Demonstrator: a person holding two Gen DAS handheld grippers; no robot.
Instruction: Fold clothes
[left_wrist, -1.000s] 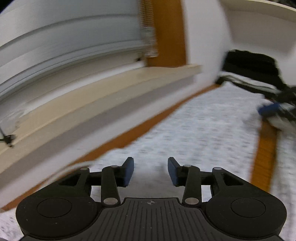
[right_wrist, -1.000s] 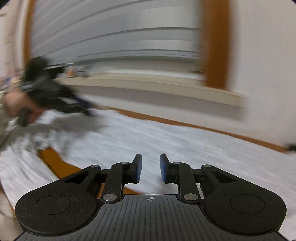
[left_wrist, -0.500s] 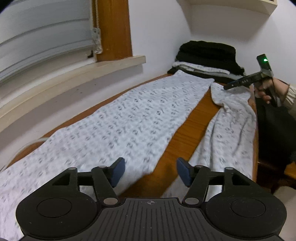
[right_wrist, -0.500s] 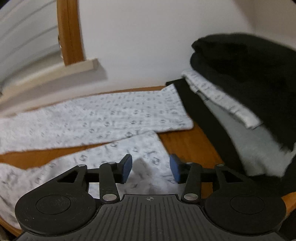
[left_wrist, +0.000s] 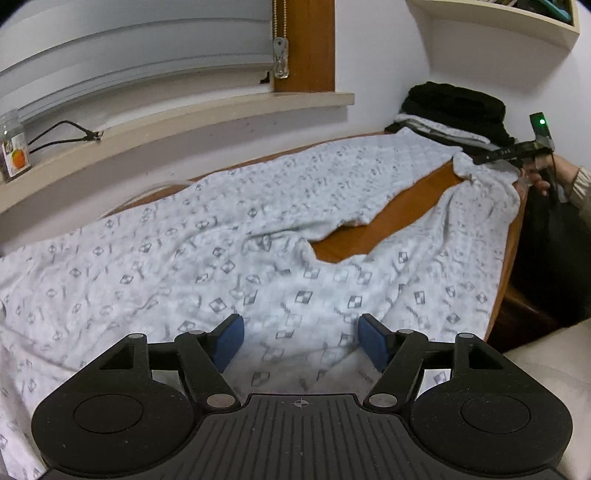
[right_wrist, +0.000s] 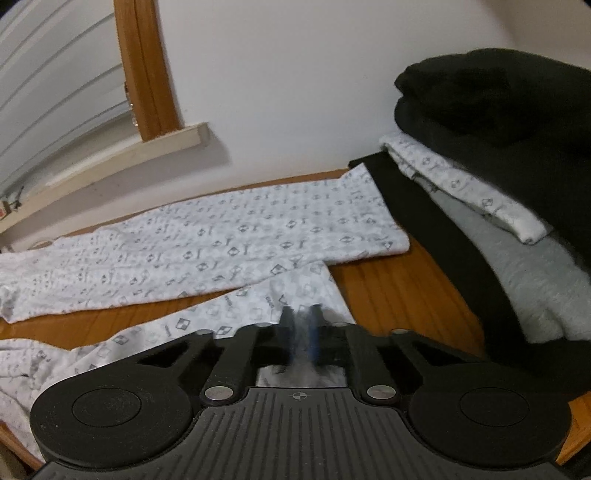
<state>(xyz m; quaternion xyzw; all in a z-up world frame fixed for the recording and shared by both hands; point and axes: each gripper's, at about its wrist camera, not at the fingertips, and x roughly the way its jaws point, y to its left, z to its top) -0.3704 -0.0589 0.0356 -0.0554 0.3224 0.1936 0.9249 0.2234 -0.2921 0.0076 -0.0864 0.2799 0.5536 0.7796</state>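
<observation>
White trousers with a grey print (left_wrist: 229, 236) lie spread along the wooden table (left_wrist: 373, 229), the two legs running away to the right with a wedge of bare wood between them. My left gripper (left_wrist: 301, 341) hovers low over the wide upper part of the trousers; its jaws are opening, with cloth below them but no pad pressing on it. In the right wrist view, my right gripper (right_wrist: 301, 328) is shut on the hem of the near trouser leg (right_wrist: 288, 295). The left wrist view shows that gripper (left_wrist: 480, 160) at the far right, pinching the same hem.
A stack of folded clothes (right_wrist: 498, 110), black on top, sits at the table's far end against the wall. A window sill carries a jar (left_wrist: 13, 147) and a cable (left_wrist: 62, 129). A shelf (left_wrist: 498, 18) hangs overhead. A hand (left_wrist: 539, 177) grips the right tool.
The left gripper has swept over the trousers toward their wide upper part, and its jaws have spread. The right gripper, open over the near leg's hem before, has shut on it.
</observation>
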